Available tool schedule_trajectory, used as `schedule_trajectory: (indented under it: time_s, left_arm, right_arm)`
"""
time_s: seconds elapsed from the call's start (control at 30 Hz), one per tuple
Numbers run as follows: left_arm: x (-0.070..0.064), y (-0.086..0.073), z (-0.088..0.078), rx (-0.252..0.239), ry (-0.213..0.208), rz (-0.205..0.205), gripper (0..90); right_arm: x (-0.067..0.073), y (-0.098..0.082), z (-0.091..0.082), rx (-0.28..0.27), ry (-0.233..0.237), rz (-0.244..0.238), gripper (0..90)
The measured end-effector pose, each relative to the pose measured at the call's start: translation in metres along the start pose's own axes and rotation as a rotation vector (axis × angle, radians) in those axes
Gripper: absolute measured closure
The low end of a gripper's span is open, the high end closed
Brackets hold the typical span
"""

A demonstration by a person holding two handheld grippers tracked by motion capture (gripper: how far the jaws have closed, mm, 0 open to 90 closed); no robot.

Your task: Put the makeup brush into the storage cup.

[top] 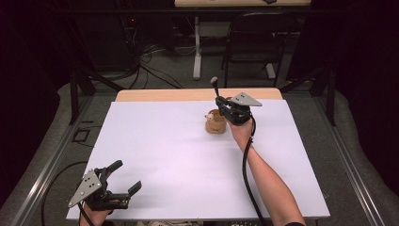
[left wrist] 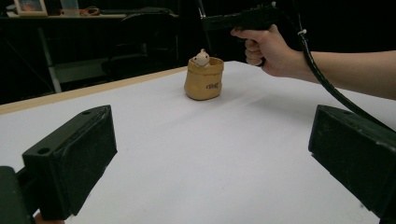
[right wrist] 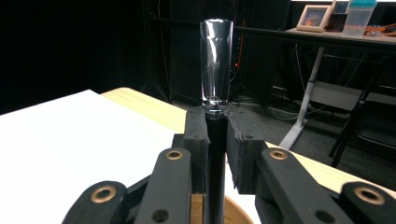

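Broadly, a white-covered table [top: 188,165] carries everything. The left gripper [top: 126,176] rests at its near left corner, jaws spread wide with nothing between them. The right gripper [top: 218,100] is held up at the far middle, jaws closed tight on a dark slim tool [right wrist: 215,168] whose glossy cylindrical handle [right wrist: 216,63] stands upright above them. Just beside that gripper a small tan sack-shaped pot [left wrist: 204,78] sits on the table, a pale little figure [left wrist: 201,58] poking out of its top
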State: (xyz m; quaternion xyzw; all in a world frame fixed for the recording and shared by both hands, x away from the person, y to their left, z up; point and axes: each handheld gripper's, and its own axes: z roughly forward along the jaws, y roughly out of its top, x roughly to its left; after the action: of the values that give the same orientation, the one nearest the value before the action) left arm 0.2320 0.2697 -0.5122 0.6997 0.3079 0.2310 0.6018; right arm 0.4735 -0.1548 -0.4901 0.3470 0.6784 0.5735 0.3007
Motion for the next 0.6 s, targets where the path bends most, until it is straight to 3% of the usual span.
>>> schedule_trajectory:
  time_s: [0.6]
  left_arm:
    - [0.0, 0.0, 0.0, 0.0, 0.0, 0.0, 0.9]
  right_arm:
    - [0.0, -0.016, 0.003, 0.057, 0.008, 0.019, 79.4]
